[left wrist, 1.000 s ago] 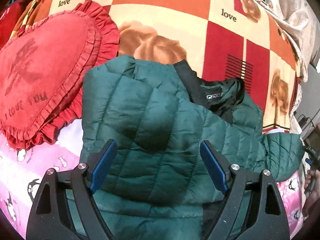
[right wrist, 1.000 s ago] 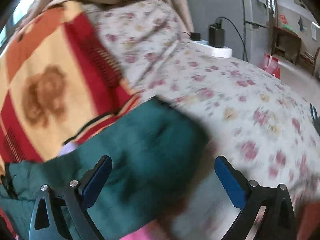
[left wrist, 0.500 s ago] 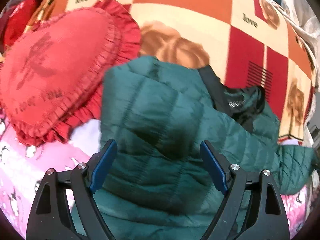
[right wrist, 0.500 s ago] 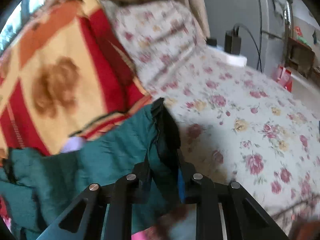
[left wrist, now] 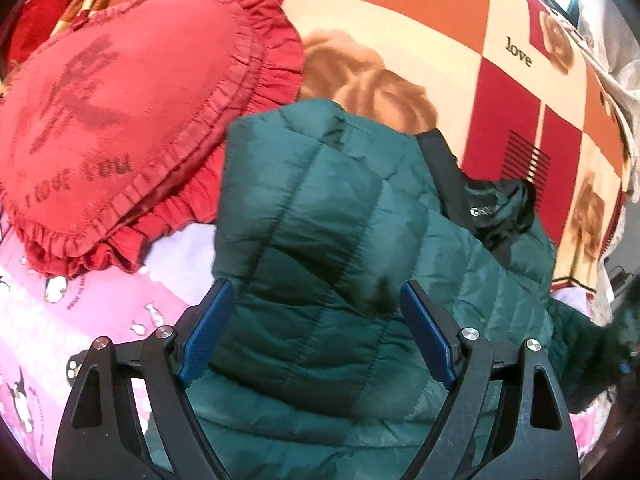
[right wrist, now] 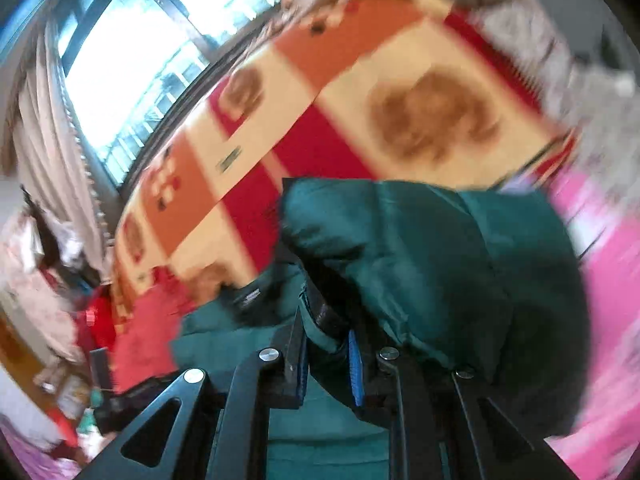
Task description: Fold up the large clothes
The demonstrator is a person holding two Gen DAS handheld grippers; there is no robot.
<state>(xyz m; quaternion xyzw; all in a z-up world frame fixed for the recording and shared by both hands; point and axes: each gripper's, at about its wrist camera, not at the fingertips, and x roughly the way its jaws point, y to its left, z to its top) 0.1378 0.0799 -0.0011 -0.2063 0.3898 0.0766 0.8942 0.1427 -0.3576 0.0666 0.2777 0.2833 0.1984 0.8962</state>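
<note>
While the green puffer jacket lies bunched on the bed, on the pink sheet with its collar end up against the checked blanket, the right gripper has its fingers pressed narrow on a fold of the jacket's fabric by the black-lined edge. That pinched part, which looks like a sleeve, hangs ahead of and above the fingers in the blurred right wrist view, doubled over toward the body of the jacket. The left gripper hovers over the middle of the jacket with its fingers wide and nothing pinched between them; green quilting fills the gap below it. A red heart pillow sits just beside the jacket, toward the bed's left side.

The jacket's long axis runs away from the left gripper toward the blanket, so the held sleeve probably has to cross that line and lie flat on the body. The right hand is nearer that job; the left seems placed to steady the body.
</note>
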